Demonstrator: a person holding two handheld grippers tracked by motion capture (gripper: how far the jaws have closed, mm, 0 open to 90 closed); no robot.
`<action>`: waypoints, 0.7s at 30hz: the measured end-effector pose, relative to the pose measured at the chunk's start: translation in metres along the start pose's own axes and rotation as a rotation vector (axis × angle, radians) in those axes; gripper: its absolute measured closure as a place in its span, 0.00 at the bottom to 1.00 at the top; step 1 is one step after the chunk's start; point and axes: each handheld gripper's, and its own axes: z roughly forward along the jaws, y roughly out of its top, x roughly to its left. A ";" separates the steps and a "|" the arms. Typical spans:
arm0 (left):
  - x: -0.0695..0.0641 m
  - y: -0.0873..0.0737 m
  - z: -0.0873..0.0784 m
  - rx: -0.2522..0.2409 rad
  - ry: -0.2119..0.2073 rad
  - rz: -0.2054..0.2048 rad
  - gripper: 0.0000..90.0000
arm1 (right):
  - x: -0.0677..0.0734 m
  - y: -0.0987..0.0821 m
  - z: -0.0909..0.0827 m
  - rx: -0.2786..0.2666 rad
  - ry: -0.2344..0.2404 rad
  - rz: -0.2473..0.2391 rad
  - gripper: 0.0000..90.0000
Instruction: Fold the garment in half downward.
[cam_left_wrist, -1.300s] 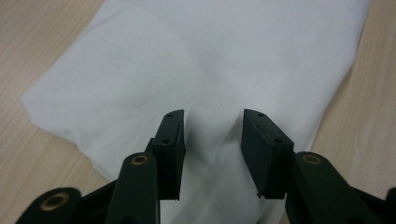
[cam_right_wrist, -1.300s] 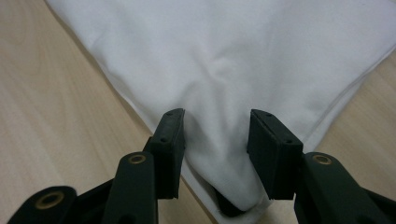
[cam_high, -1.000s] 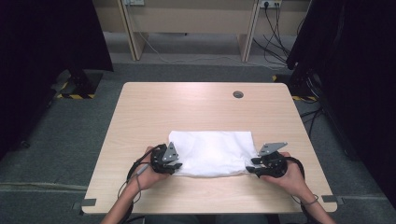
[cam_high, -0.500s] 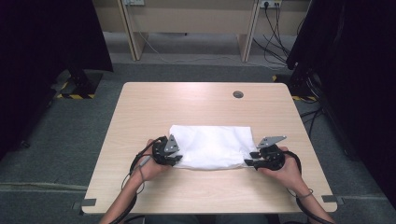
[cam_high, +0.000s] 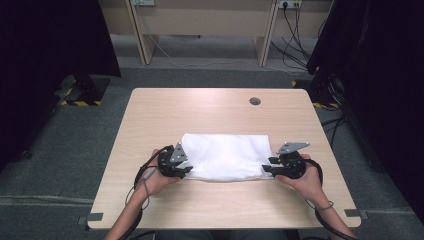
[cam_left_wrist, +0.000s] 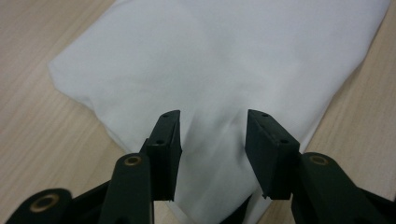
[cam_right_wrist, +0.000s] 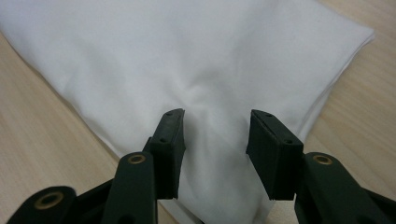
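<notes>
A folded white cloth lies flat on the wooden table, near its front. My left gripper sits at the cloth's near left corner. Its jaws have just been closing and stand apart, with the cloth lying between and under them around my left gripper. My right gripper is at the near right corner, jaws apart. There the cloth puckers into soft wrinkles just ahead of my right gripper.
A round cable hole is set in the table's far right part. Bare wood surrounds the cloth on all sides. Desk legs and cables stand on the grey floor beyond the table.
Both hands stay at the cloth's near corners. The left gripper has shifted slightly against its corner, and the cloth's near edge looks a little straighter.
</notes>
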 end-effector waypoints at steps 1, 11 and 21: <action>0.000 0.000 0.000 -0.001 -0.001 -0.002 0.62 | -0.001 -0.001 0.000 -0.005 0.003 0.005 0.63; -0.002 0.001 -0.004 -0.053 0.009 -0.023 0.55 | 0.000 -0.004 -0.007 -0.065 0.000 0.058 0.50; -0.003 0.007 -0.018 -0.140 0.038 -0.081 0.38 | -0.009 -0.012 -0.015 -0.082 -0.007 0.111 0.42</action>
